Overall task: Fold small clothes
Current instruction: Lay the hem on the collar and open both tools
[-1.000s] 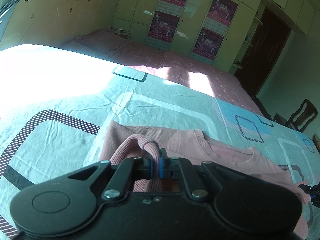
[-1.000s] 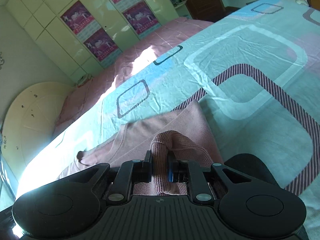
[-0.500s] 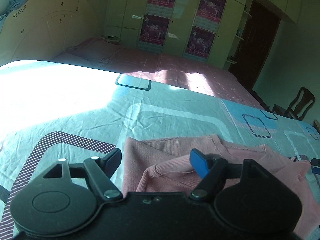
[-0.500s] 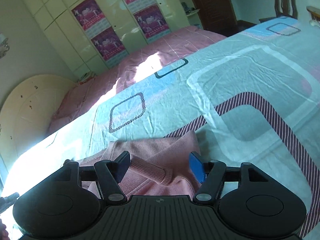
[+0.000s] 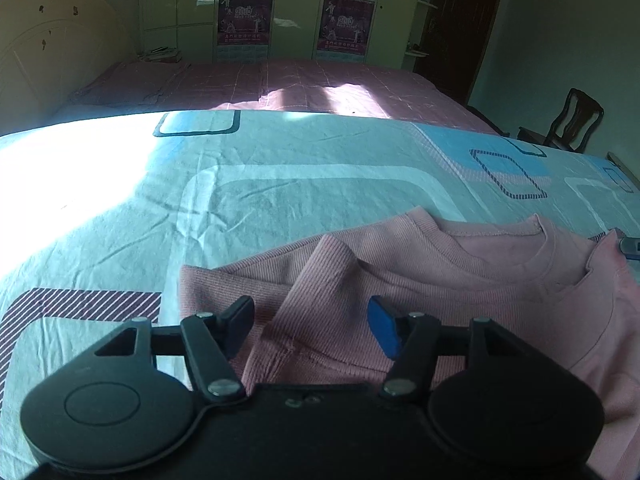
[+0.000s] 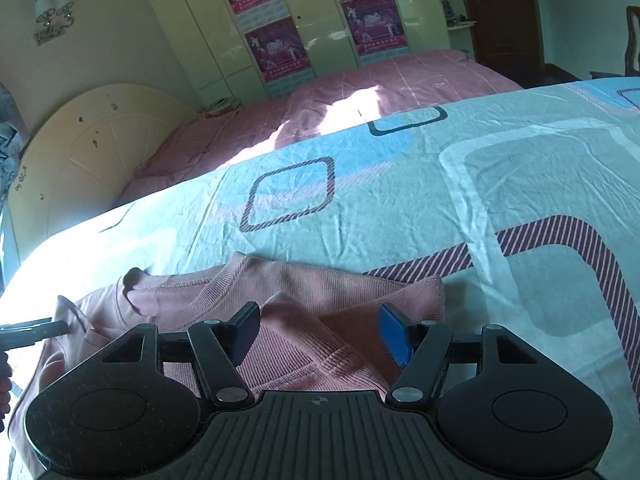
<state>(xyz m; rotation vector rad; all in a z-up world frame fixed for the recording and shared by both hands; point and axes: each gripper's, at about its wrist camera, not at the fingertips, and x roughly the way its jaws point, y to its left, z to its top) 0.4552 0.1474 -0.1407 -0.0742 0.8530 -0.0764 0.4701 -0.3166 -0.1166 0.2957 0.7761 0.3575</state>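
Both grippers, L (image 5: pixel 311 322) & R (image 6: pixel 320 330), let go, now spread over pink top (image 5: pixel 460 280).

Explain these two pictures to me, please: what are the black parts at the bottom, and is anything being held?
There is no robot here. A person holds a hand-held gripper in each hand, and a small wide-angle camera on each looks forward along its two fingers. One picture comes from the left gripper, the other from the right gripper; the black parts at the bottom are the grippers' own bodies. Both have their jaws spread wide and hold nothing. Beneath them a pink ribbed knit top, sleeves laid across its front, lies on a pale turquoise bedsheet printed with rounded squares. In the right view the same top appears from the other side. Behind stand a pink-covered bed and cream wardrobes with posters.
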